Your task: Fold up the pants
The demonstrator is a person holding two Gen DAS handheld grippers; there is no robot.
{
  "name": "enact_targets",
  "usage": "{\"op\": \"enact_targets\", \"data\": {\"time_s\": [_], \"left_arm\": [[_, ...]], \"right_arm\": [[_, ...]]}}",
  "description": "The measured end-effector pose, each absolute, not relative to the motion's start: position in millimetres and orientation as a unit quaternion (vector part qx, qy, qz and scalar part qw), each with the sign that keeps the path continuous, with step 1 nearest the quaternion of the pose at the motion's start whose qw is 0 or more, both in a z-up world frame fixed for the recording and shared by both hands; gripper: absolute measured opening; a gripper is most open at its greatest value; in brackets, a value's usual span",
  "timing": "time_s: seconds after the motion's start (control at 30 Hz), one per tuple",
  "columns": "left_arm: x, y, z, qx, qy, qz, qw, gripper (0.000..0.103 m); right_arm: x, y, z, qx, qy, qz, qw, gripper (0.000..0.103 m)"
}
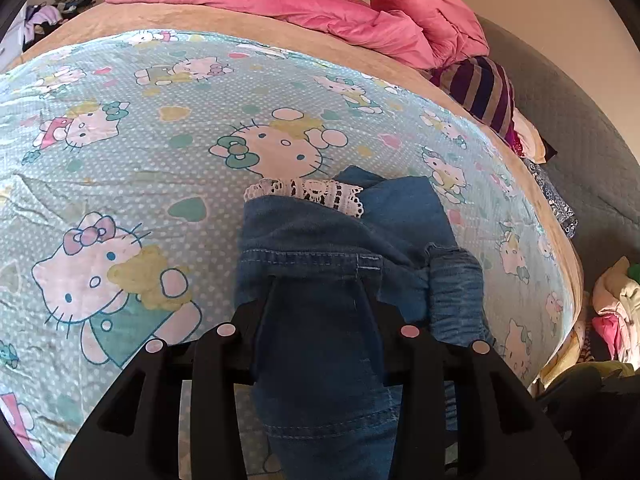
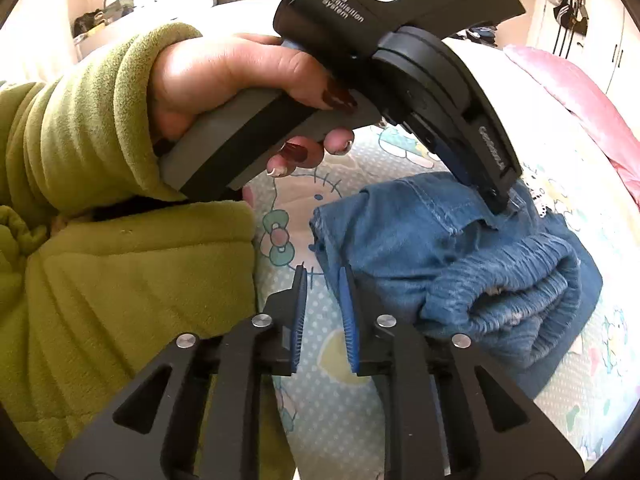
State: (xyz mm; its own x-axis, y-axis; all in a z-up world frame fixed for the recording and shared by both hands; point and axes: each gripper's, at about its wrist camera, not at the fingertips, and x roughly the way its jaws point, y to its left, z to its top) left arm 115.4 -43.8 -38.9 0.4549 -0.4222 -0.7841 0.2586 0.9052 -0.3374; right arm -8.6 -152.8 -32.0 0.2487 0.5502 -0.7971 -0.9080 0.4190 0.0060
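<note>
Pants (image 2: 440,248) nearly folded, bunched near the bed's (image 1: 120,152) middle.
Left tongs (image 2: 500,200) clamp the denim; right tongs (image 2: 324,280) gape, holding nothing; final tidy remains.

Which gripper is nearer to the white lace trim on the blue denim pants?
Left. The left gripper grips the pants beside the lace trim; the right gripper is open at the opposite edge.

The pants (image 2: 404,240) are blue denim with a gathered elastic waistband (image 2: 520,296) and white lace trim (image 1: 308,192). They lie bunched in a folded heap on the bed (image 1: 120,168), toward its right edge, with one fold lifted.
</note>
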Motion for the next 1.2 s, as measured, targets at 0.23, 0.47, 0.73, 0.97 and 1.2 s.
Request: {"op": "enact_targets", "data": {"time_s": [0.23, 0.47, 0.73, 0.97, 1.2], "left_arm": [[107.6, -46.4, -31.4, -0.073, 0.474, -0.201, 0.854, 0.047], [98.1, -46.5, -21.2, -0.069, 0.463, -0.2, 0.861, 0.056], [87.6, -42.1, -6.7, -0.064, 0.448, -0.197, 0.87, 0.063], [89.8, -22.1, -7.0, -0.072, 0.446, -0.177, 0.874, 0.064], [100.0, -7.9, -30.9, -0.088, 0.473, -0.17, 0.86, 0.046]], "right_arm": [[-20.4, -164.8, -15.2, -0.227, 0.365, 0.479, 0.765, 0.023], [-22.7, -164.9, 7.4, -0.222, 0.352, 0.478, 0.774, 0.032], [-20.0, -169.7, 27.7, -0.21, 0.343, 0.472, 0.784, 0.037], [-17.7, -145.3, 14.6, -0.234, 0.331, 0.484, 0.776, 0.037], [-12.0, -91.6, -12.0, -0.329, 0.305, 0.48, 0.754, 0.035]]}}
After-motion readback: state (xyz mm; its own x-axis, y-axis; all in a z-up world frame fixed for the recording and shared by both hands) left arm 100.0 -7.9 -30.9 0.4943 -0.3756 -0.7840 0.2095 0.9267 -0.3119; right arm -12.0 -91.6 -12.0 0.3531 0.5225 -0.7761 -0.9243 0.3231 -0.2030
